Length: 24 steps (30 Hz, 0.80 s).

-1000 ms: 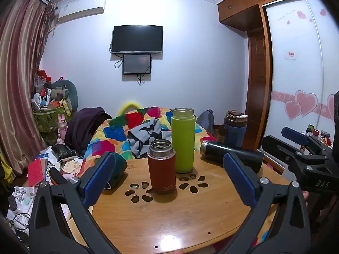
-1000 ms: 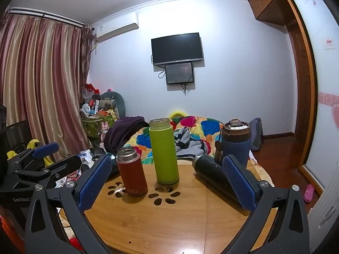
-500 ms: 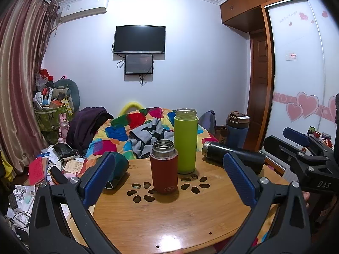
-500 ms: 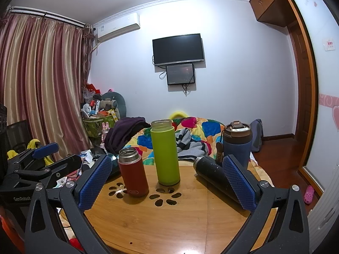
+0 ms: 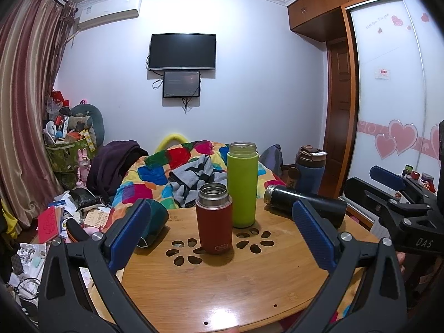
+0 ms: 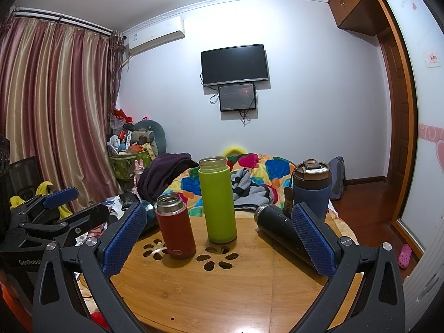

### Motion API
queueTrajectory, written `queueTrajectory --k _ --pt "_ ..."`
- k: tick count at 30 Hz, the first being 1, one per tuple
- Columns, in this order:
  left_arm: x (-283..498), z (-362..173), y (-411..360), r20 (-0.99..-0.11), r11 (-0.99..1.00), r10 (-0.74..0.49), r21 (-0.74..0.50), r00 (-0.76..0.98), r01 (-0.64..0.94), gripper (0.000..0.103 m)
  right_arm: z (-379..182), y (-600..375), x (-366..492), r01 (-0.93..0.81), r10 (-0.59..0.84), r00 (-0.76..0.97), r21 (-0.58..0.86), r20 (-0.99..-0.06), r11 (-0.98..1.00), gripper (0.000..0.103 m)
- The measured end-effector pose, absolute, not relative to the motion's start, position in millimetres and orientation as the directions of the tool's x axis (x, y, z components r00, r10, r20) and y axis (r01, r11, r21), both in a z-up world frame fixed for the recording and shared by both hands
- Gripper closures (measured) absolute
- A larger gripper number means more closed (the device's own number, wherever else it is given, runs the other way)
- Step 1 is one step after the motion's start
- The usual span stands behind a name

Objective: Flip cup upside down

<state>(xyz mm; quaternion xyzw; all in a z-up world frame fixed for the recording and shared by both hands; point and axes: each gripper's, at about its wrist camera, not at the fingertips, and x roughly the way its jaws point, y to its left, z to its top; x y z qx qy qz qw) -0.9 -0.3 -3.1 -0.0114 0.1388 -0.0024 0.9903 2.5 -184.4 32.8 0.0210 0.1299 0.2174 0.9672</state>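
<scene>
Left gripper (image 5: 220,234) and right gripper (image 6: 219,240): jaws wide apart, holding nothing. Red cup (image 5: 214,218) upright at table (image 5: 222,285) centre; green cup (image 5: 242,185) just beside at 1 o'clock; black cup (image 5: 305,206) lying at 3 o'clock.

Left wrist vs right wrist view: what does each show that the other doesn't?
Left wrist only: the heart-decorated sliding door and the right gripper from the side.
Right wrist only: the left gripper from the side and a pink shoe on the floor.
Both: red flask, green bottle, black flask lying on its side, blue tumbler, round wooden table, wall TV.
</scene>
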Motion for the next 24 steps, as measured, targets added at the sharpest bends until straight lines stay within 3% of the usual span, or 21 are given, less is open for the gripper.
queueTrajectory --k 24 --pt "0.1 -3.0 -2.3 -0.281 1.0 -0.01 -0.027 0.96 0.003 0.0 34.7 -182.1 2.1 -0.416 0.426 0.872 0.095 -0.241 0.904 0.0"
